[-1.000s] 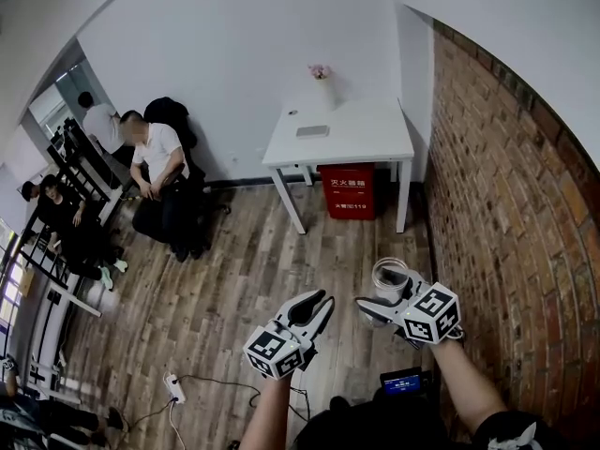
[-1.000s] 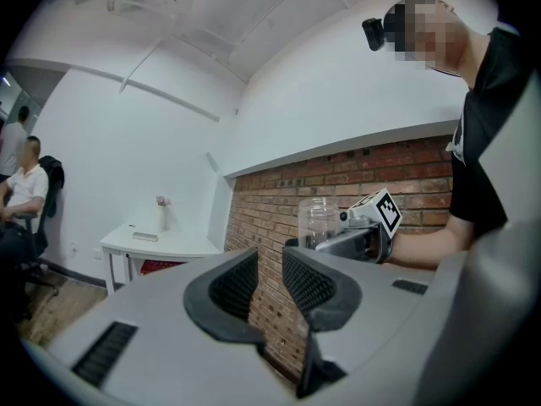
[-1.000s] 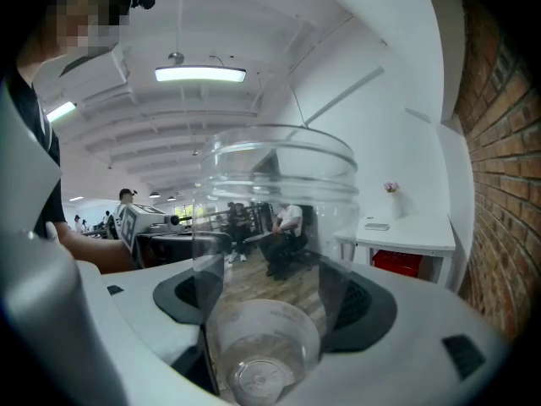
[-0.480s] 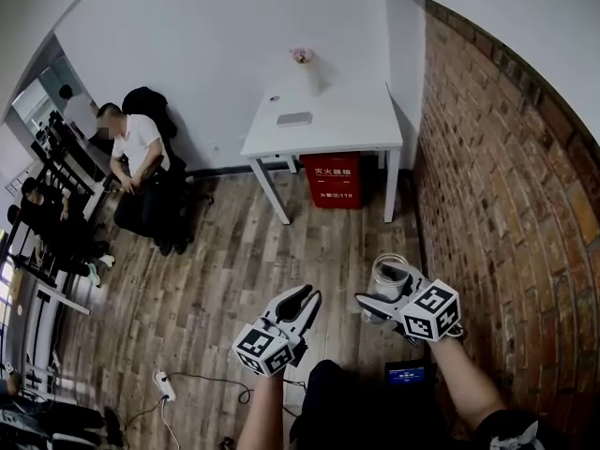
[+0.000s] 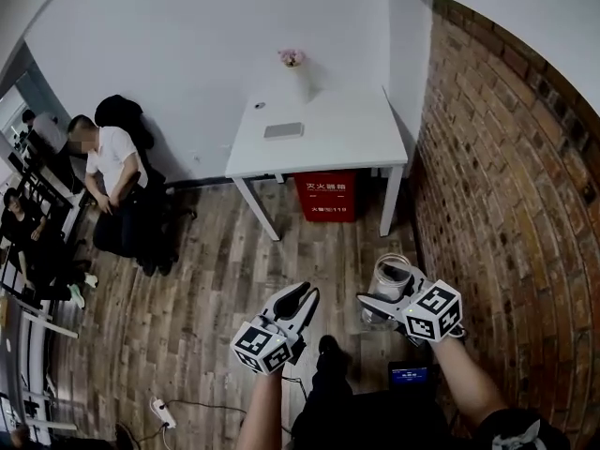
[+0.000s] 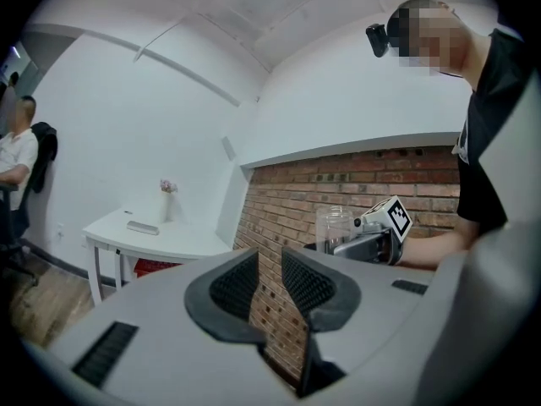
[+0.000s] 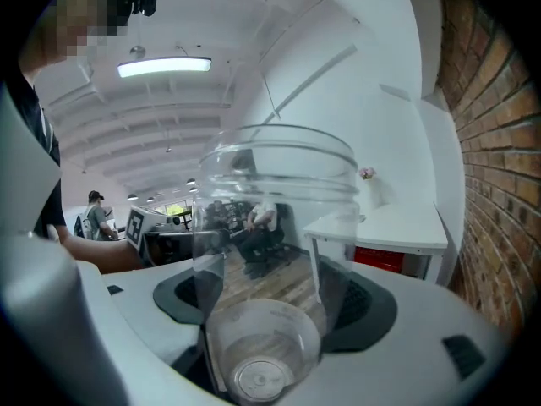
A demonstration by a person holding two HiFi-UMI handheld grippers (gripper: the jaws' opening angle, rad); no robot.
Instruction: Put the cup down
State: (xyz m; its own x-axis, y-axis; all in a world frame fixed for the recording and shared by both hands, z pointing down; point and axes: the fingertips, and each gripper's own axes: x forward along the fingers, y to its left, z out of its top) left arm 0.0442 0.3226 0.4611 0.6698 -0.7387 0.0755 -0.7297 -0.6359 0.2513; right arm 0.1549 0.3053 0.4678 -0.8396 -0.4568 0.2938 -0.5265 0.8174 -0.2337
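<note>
The clear cup [image 5: 390,276] is upright in the lower right of the head view, pinched at its sides by the right tongs [image 5: 382,298], above the wood floor [image 5: 216,279] and near the brick wall [image 5: 506,204] on the right. To its left, at lower centre, the left tongs [image 5: 302,298] are slightly spread with nothing between them. Well beyond, at upper centre, a white worktop [image 5: 328,148] carries a vase [image 5: 292,75] and a small flat object [image 5: 283,130], with a red box [image 5: 325,195] under it, and a person [image 5: 108,172] sits at the left.
</note>
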